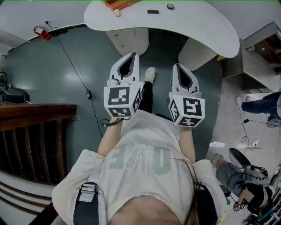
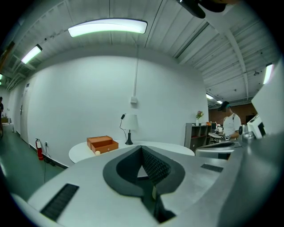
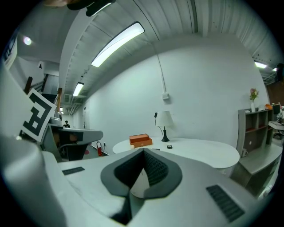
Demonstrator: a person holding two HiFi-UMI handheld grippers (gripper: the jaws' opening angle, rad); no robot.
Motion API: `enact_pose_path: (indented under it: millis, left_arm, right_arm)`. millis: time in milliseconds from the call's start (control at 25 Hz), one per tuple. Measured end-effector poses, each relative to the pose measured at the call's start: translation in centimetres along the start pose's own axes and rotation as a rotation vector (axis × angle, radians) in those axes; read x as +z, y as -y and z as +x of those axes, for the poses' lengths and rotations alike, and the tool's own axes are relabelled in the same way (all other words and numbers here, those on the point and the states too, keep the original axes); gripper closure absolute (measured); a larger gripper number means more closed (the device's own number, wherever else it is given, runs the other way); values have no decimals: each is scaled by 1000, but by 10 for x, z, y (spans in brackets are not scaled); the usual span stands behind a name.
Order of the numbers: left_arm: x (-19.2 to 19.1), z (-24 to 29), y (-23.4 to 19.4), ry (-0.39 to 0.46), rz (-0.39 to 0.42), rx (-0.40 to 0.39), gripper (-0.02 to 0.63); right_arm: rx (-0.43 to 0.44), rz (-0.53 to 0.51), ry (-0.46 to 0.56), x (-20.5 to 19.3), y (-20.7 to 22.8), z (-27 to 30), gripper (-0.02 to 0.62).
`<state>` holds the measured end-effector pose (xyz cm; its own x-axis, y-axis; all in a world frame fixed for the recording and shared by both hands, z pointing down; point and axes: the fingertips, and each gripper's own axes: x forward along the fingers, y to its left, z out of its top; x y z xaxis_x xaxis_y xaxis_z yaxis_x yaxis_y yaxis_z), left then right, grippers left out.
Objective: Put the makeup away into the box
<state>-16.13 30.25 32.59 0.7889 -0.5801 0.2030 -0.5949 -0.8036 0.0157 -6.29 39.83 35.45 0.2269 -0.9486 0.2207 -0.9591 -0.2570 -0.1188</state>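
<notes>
Left hand-held gripper: jaws together, nothing between them. Right hand-held gripper: jaws likewise closed and empty. Both are held side by side, short of the white bench. Orange box sits on the bench, with a small pale round piece just beside it. A black stick and a dark round compact lie further along, apart from the box. A lamp stands behind.

A large lab-like test hall: strip lights on a ribbed ceiling, bare white walls, a painted green floor, a fire extinguisher by the far wall, a loose cable, shelving at right, a person at a workstation.
</notes>
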Motion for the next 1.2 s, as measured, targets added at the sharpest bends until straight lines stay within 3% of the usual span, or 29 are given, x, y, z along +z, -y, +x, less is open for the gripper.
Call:
enact_pose_path:
  millis: [320, 720, 960, 1200]
  left_arm:
    - [25, 87, -41, 50, 9, -47, 599]
    - [106, 252, -142, 147, 52, -119, 598]
    - [125, 337, -186, 121, 72, -136, 598]
    - [112, 377, -204, 64, 26, -94, 598]
  right_arm:
    - [-55, -37, 37, 31, 25, 82, 591]
    - [-126, -68, 107, 129, 45, 274, 591]
    - [-138, -106, 89, 166, 59, 371, 591]
    - [-104, -108, 32, 160, 71, 411, 591]
